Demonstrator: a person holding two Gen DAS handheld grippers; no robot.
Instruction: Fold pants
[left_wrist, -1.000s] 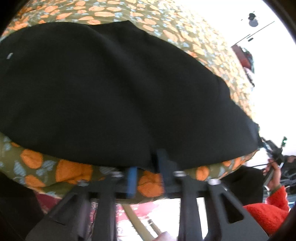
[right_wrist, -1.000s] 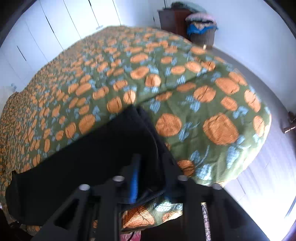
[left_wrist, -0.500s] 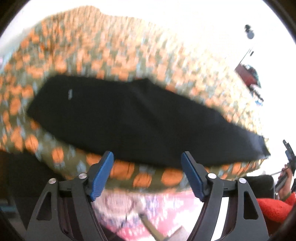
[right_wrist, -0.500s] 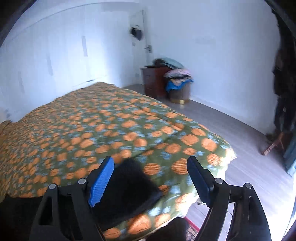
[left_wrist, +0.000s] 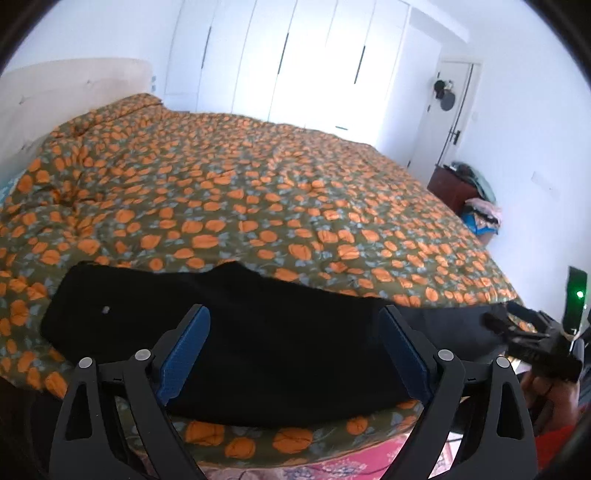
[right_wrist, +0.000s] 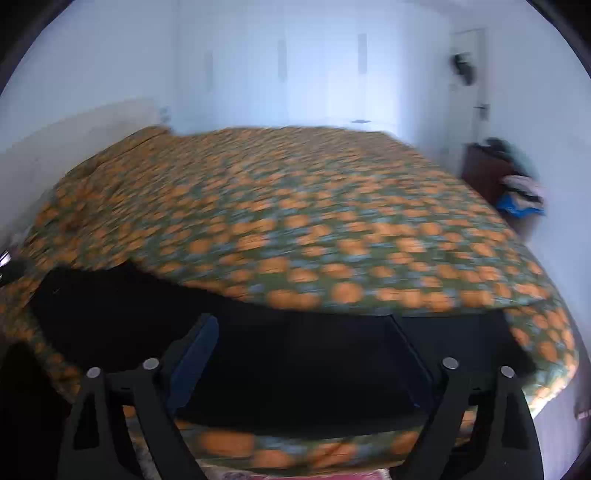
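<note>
The black pants (left_wrist: 258, 339) lie flat and long along the near edge of the bed, on an orange-and-green quilt (left_wrist: 258, 192). My left gripper (left_wrist: 295, 350) is open and empty, held back from and above the pants. My right gripper (right_wrist: 301, 360) is also open and empty, above the pants (right_wrist: 295, 369) in its blurred view. The right gripper also shows at the right edge of the left wrist view (left_wrist: 532, 343), held in a hand.
White wardrobe doors (left_wrist: 295, 62) stand behind the bed. A dark cabinet with piled clothes (left_wrist: 469, 192) stands at the right by a door (left_wrist: 447, 110). A headboard (left_wrist: 55, 88) is at the left. A patterned rug (left_wrist: 332, 465) lies below the bed's edge.
Both grippers were shut on the pants' edge a second ago. They let go, opened wide and pulled back and up, so the whole bed and room now show.
</note>
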